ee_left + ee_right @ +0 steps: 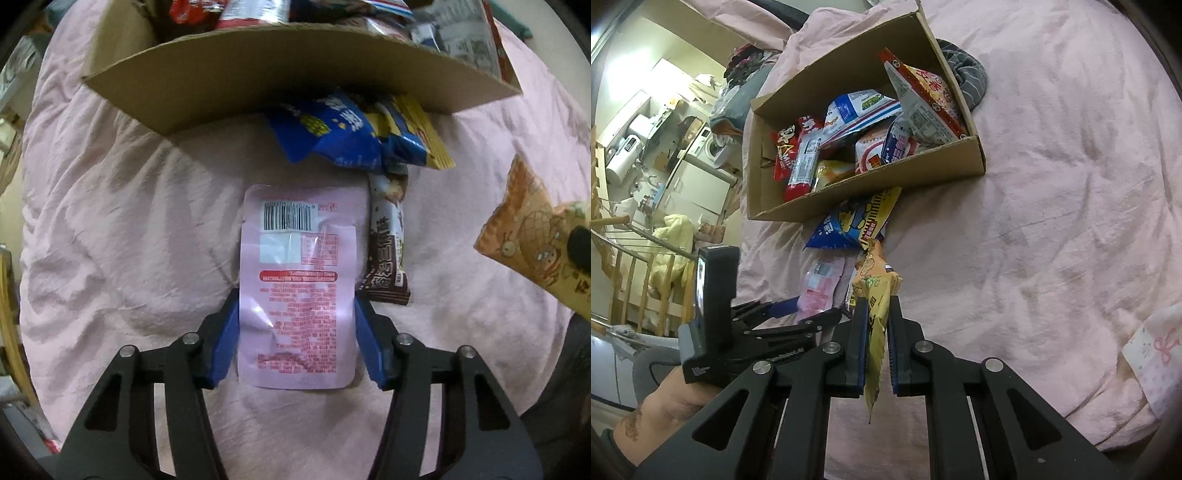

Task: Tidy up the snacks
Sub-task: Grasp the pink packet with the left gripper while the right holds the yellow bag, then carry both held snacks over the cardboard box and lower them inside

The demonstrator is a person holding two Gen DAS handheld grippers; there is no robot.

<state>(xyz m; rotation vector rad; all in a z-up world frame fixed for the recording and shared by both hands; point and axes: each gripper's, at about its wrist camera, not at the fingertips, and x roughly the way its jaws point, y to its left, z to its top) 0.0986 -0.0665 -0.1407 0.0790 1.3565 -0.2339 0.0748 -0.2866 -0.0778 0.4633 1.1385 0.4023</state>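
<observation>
A pink snack packet (295, 280) lies print-up on the pink bedsheet (129, 229). My left gripper (296, 295) points down over it, its blue pads (227, 332) pressed against the packet's two long edges. My right gripper (877, 306) is shut on an orange packet (875, 284) with peanut drawings and holds it above the sheet; the packet also shows at the right of the left wrist view (532, 236). The cardboard box (886, 177) beyond holds several snack packets. A blue and yellow packet (343, 136) and a brown one (388, 251) lie by the box's near wall (258, 85).
A grey striped cloth (967, 74) sits behind the box. A pink patterned cloth (1160, 354) lies at the bed's right edge. Left of the bed a wooden railing (635, 266) borders a drop to a room below. A person's hand (665, 398) holds the left gripper (809, 312).
</observation>
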